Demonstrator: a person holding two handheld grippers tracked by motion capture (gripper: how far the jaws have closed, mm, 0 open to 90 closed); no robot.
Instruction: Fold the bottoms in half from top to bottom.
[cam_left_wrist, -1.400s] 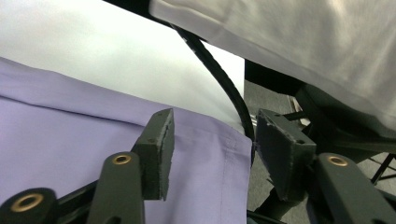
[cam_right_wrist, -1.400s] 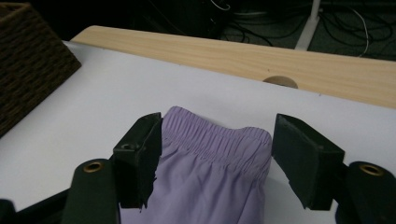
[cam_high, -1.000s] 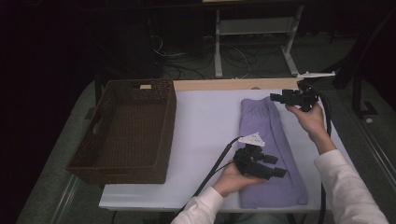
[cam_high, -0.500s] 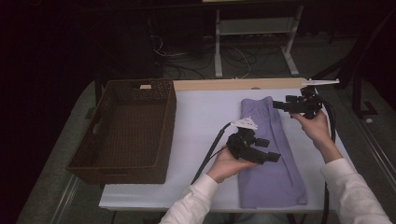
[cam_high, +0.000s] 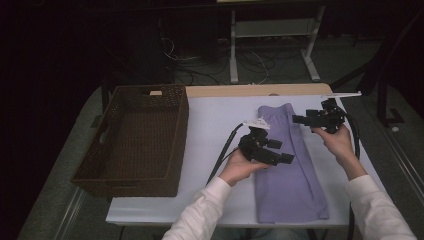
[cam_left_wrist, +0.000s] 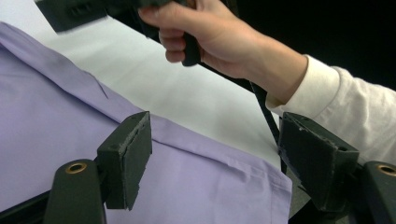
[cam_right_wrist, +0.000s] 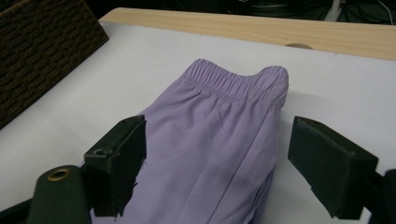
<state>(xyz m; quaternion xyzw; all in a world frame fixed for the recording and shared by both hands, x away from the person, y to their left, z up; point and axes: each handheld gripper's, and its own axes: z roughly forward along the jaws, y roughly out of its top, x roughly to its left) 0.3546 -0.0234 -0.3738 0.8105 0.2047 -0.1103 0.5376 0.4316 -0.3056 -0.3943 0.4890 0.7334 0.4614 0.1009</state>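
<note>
Both tongs, left (cam_high: 286, 158) and right (cam_high: 299, 119), hung spread over the lilac trousers (cam_high: 287, 170), whose length ran from frame bottom upward.

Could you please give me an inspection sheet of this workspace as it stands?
Surface: white table top, with a bare wooden strip along its far edge.
Job's things: purple trousers lie flat, folded lengthwise, elastic waistband at the far end.
Clutter: brown wicker basket at the left, nothing seen inside.
Grippers: left gripper open over the trousers' middle; right gripper open near the waistband; neither grips cloth.
Cables: one black cable trails from the left gripper, another from the right.
Surroundings: dark floor with loose wires and a white stand beyond the table.
</note>
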